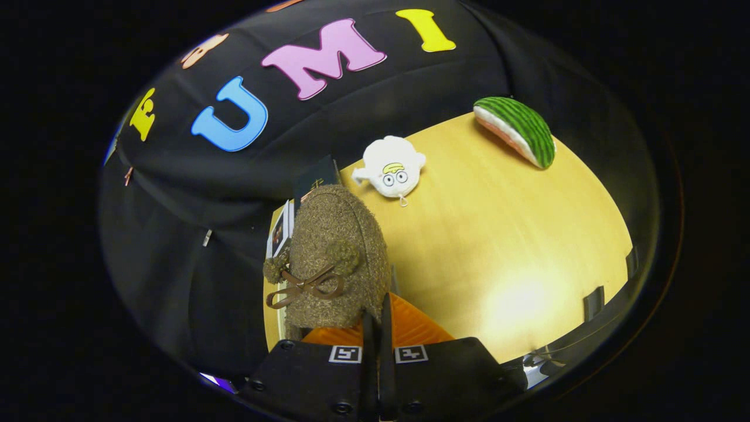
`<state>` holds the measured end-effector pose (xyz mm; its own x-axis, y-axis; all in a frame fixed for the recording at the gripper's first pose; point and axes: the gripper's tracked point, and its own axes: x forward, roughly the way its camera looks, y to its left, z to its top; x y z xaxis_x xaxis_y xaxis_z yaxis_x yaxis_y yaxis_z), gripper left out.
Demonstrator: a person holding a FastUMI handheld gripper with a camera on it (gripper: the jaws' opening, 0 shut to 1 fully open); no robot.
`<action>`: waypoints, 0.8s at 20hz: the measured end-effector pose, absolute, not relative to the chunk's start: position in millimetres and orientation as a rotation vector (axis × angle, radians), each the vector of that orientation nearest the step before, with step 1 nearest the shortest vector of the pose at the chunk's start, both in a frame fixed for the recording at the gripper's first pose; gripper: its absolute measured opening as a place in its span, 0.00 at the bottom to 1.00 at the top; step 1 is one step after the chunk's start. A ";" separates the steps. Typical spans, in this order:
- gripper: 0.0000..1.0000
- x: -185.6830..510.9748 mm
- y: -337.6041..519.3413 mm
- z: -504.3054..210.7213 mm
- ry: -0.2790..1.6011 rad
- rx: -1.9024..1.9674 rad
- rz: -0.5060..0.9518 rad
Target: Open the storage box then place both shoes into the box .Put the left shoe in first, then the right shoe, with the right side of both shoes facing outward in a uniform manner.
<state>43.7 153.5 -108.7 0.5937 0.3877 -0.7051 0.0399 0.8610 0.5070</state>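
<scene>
I've got the gripper (pixel 375 328) with its fingers drawn almost together, clamped on the edge of the shoe (pixel 334 258), a fuzzy brown one with a little bow and pompoms, hanging just ahead of the fingers with its orange lining showing between them. Beyond it I see the yellow table (pixel 498 234), a white plush toy (pixel 391 167), a watermelon-slice toy (pixel 518 130) well apart, and a dark box (pixel 316 176) behind the shoe.
</scene>
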 end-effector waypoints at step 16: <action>0.09 28.8 226.9 -149.9 1.050 0.440 0.239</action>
<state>28.8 226.9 -149.9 0.4825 0.3948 -0.7819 0.0175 0.8881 0.4592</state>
